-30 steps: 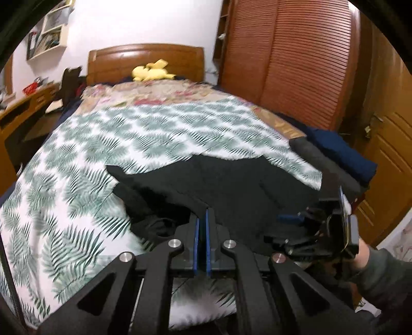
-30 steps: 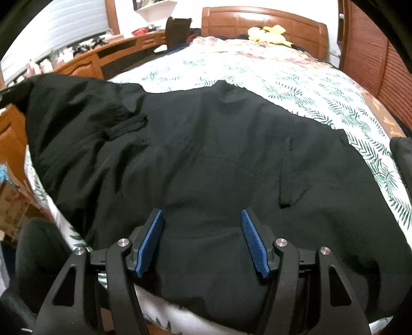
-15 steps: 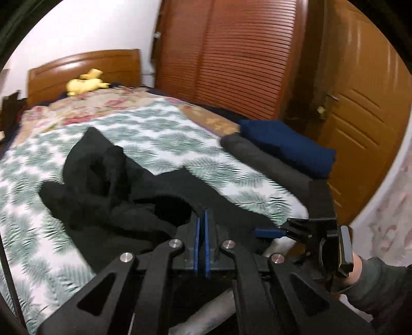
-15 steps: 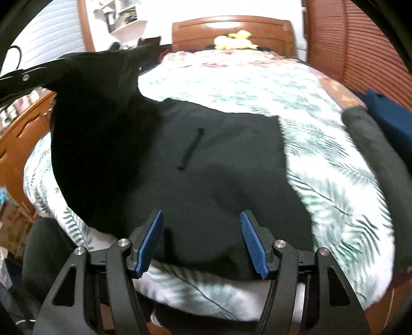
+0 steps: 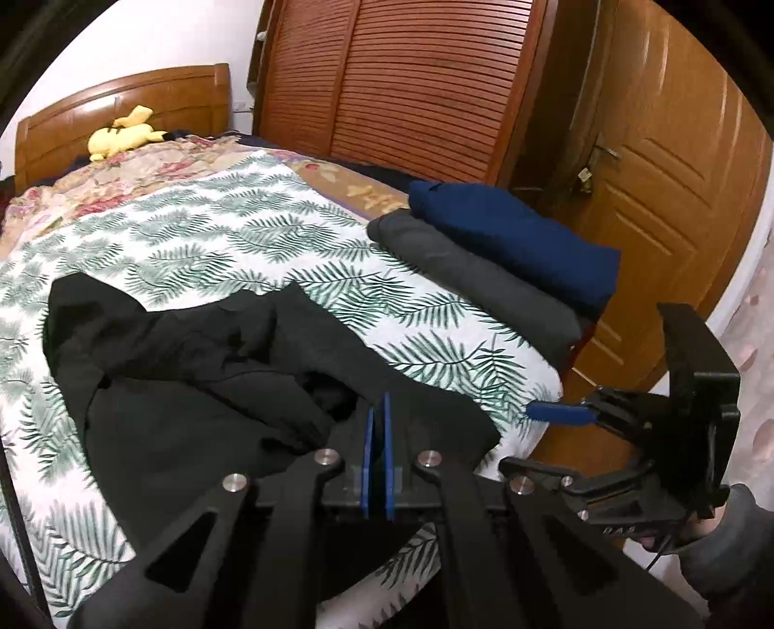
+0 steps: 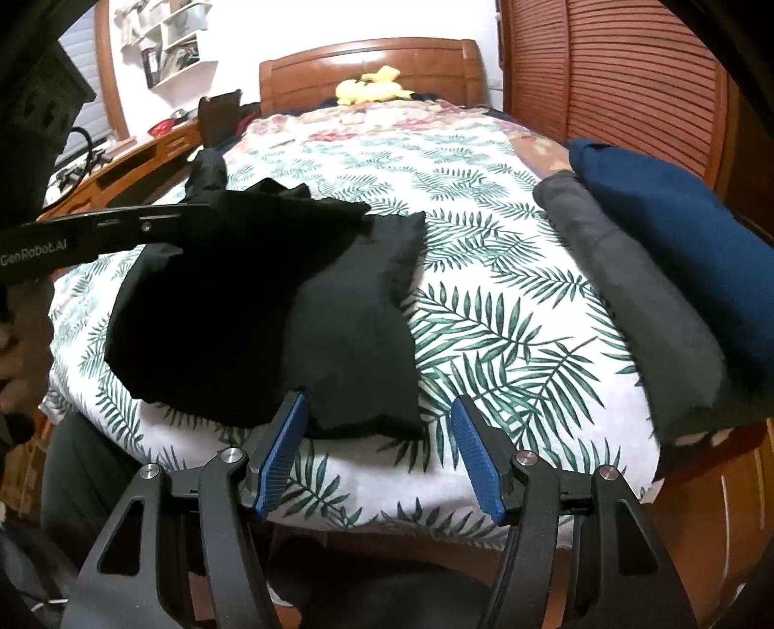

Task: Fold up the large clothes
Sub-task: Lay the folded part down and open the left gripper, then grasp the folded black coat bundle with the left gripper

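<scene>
Covering the bed (image 6: 483,309) I see a palm-leaf quilt, with the black garment (image 5: 193,387) bunched near its foot edge. My left gripper (image 5: 378,421) has its pads pressed together on a fold of that cloth (lifted, in the right view). My right gripper (image 6: 379,435) stands spread, holding nothing, just off the hem.

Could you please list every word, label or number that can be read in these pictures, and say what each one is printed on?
"GenRobot.AI": white letters on the black arm of the left tool, seen at the left edge of the right wrist view.
"DAS": small pale letters on the black body of the right tool, seen in the left wrist view; faint, possibly only part of a longer mark.
Items on the wall shelf: too small and blurred to read.
</scene>
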Motion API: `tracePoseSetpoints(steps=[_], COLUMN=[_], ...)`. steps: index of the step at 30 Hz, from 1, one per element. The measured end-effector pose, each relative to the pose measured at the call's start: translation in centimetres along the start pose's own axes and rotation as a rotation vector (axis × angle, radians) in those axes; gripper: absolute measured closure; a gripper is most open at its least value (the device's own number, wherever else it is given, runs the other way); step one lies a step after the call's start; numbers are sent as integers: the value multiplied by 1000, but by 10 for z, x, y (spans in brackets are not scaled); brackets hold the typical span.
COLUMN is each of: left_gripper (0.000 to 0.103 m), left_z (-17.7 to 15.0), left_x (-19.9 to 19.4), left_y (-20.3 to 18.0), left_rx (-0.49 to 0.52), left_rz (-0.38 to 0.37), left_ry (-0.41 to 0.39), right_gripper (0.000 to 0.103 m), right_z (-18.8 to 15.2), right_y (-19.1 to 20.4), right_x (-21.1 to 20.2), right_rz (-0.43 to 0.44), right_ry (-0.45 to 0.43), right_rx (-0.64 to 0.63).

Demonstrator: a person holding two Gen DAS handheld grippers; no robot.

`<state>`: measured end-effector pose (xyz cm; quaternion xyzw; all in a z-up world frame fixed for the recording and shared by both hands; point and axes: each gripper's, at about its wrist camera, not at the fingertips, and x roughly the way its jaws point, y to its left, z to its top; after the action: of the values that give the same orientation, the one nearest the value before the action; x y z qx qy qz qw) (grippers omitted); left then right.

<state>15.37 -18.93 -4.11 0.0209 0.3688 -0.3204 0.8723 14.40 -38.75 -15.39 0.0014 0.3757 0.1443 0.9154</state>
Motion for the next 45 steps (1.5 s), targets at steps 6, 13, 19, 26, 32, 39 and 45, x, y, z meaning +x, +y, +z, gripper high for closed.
tracePoseSetpoints(steps=[6, 13, 19, 26, 32, 39, 45], left_gripper=[96, 89, 88, 88, 85, 83, 83], left_z=[-4, -9, -20, -34, -39, -64, -97], left_x=[-23, -66, -96, -122, -146, -184, -211], left_y=[9, 34, 62, 91, 102, 137, 179], left_rx=[-4, -50, -88, -128, -127, -192, -275], left_rz=[67, 86, 118, 136, 157, 236, 329], left_ry=[-12, -79, -120, -130, -163, -198, -197], right_gripper=[40, 40, 40, 40, 39, 39, 39], right_z=[9, 27, 46, 77, 98, 135, 165], right_y=[8, 27, 50, 93, 124, 168, 222], right_x=[-3, -8, -6, 4, 11, 18, 39], right_rz=[-1, 5, 32, 77, 118, 195, 275], right_ry=[-29, -65, -86, -121, -140, -159, -143], right_rx=[0, -19, -38, -106, -154, -249, -350])
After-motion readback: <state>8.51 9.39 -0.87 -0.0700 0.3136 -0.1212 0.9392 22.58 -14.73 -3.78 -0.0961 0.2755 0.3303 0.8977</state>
